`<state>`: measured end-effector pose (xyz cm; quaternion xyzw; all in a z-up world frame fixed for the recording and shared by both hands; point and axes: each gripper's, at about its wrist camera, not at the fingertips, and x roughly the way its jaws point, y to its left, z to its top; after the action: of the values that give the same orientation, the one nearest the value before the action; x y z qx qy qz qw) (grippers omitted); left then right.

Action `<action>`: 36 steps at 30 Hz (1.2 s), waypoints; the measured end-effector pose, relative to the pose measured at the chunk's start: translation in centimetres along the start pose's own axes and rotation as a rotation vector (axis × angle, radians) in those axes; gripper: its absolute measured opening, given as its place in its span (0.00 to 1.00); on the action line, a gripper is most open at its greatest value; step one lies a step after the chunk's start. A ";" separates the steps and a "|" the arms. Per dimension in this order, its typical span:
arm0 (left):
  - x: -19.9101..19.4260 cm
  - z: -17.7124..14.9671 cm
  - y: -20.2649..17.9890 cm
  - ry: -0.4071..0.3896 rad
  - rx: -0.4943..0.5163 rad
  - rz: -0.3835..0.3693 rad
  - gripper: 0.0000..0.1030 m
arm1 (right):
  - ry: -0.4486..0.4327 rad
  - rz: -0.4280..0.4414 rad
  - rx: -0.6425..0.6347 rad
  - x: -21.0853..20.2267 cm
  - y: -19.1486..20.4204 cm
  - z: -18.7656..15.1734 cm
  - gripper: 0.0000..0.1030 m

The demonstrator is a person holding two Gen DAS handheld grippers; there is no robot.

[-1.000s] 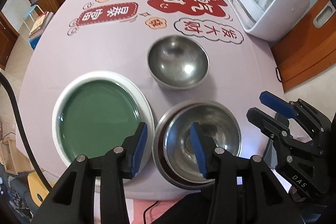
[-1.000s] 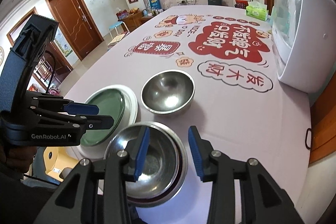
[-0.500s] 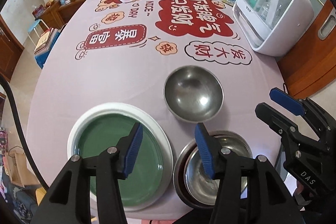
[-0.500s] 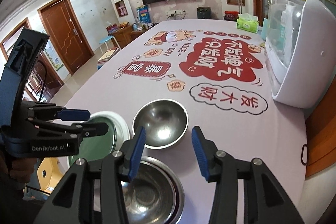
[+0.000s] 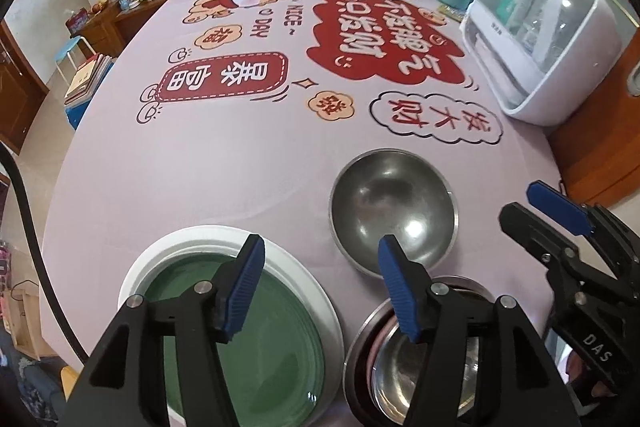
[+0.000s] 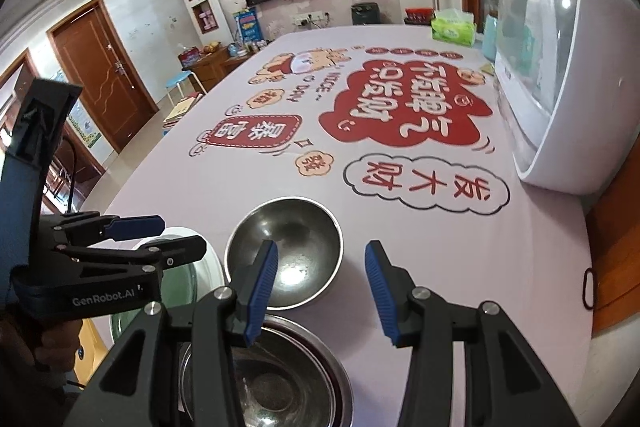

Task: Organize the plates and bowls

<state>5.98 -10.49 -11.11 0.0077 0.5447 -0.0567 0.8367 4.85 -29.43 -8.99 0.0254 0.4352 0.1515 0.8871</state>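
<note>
Green plate [image 5: 240,347] sits at the table's [image 5: 200,167] near-left edge; left gripper [image 5: 320,287] above, jaws opening, empty. Lone bowl [image 5: 394,209] beyond stacked bowls [image 5: 400,379]. Right gripper [image 6: 320,287] part open, holding nothing

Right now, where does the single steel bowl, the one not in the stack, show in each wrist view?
Left wrist: single steel bowl, right of centre, beyond the stacked bowls.
Right wrist: low centre, behind the gripper's left finger.
Shared landmark: the white cabinet at the right edge of both.
</note>
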 end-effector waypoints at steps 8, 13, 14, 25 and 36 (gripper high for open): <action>3.0 1.0 -0.2 0.059 -0.003 -0.008 0.60 | 0.089 0.004 0.097 2.8 -1.7 -0.3 0.44; 5.2 1.6 -0.6 0.109 0.005 -0.006 0.61 | 0.147 0.020 0.144 4.6 -2.2 -0.7 0.44; 5.6 1.7 -0.6 0.118 0.004 -0.005 0.61 | 0.163 0.023 0.155 5.0 -2.4 -0.8 0.44; 8.9 2.3 -0.8 0.215 0.021 0.028 0.62 | 0.260 0.060 0.243 8.0 -3.7 -1.4 0.44; 10.7 2.5 -1.7 0.263 0.054 0.042 0.50 | 0.278 0.122 0.250 9.1 -3.7 -1.2 0.35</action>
<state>12.35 -13.25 -19.75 0.0489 0.6478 -0.0525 0.7584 10.00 -30.42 -17.34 0.1404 0.5665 0.1517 0.7977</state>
